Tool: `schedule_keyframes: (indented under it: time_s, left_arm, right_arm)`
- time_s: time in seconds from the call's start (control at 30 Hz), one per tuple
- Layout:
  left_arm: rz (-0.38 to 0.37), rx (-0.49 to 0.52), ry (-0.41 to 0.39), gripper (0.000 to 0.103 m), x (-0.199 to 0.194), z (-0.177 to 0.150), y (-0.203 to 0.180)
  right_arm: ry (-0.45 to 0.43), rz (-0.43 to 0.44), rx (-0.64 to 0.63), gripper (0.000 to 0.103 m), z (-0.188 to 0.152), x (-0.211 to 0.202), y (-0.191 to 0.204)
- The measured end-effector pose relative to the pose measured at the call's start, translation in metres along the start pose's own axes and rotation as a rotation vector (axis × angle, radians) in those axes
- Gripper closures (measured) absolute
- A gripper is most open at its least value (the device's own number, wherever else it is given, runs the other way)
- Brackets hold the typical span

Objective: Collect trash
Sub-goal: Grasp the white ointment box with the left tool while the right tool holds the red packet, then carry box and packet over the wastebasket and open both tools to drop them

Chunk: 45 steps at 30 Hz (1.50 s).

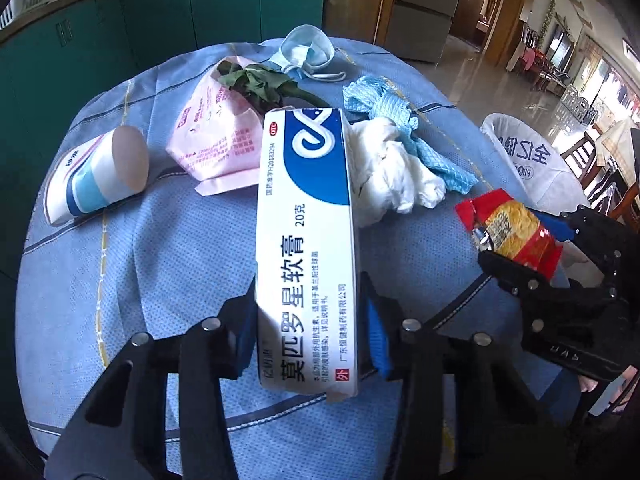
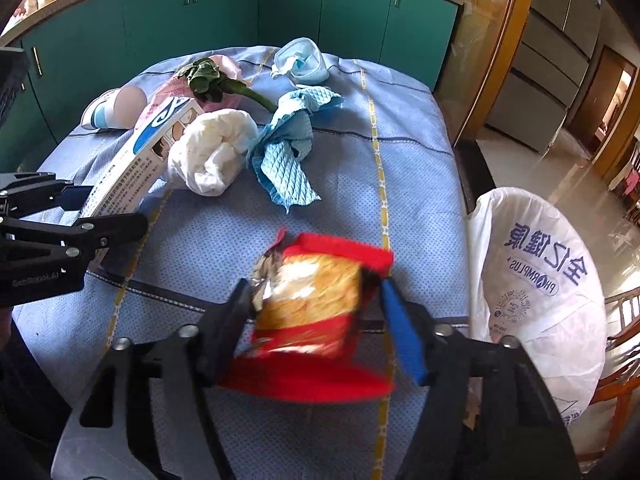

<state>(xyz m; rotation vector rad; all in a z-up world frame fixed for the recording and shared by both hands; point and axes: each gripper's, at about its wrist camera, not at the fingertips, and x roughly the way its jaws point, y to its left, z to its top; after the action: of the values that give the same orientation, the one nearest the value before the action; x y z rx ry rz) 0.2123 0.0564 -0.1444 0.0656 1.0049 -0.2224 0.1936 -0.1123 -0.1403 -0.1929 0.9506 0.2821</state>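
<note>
My left gripper is shut on a white and blue ointment box, which sticks out forward over the blue tablecloth. The same box and left gripper show at the left of the right wrist view. My right gripper is shut on a red and yellow snack wrapper, its blue pad pressing the wrapper's right side. That wrapper sits in the right gripper at the right of the left wrist view.
On the cloth lie a tipped paper cup, a pink packet, wilted greens, a face mask, a blue cloth and crumpled white tissue. A white plastic bag hangs open at the table's right edge.
</note>
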Motion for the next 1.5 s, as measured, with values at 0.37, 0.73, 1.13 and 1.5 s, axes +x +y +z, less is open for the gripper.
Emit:
schedule_keyframes:
  time_s: [0.37, 0.73, 1.13, 1.5]
  left_arm:
    - [0.027, -0.028, -0.132, 0.062, -0.046, 0.002, 0.009]
    - [0.075, -0.003, -0.349, 0.062, -0.11, 0.017, -0.017]
    - [-0.082, 0.074, -0.478, 0.062, -0.122, 0.053, -0.094]
    - [-0.322, 0.194, -0.389, 0.062, -0.052, 0.088, -0.211]
  right_arm:
    - [-0.064, 0.018, 0.037, 0.059, 0.004, -0.023, -0.01]
    - [-0.24, -0.092, 0.038, 0.059, 0.015, -0.089, -0.034]
    - [-0.322, -0.313, 0.236, 0.059, -0.016, -0.139, -0.129]
    - [-0.248, -0.385, 0.389, 0.059, -0.06, -0.125, -0.194]
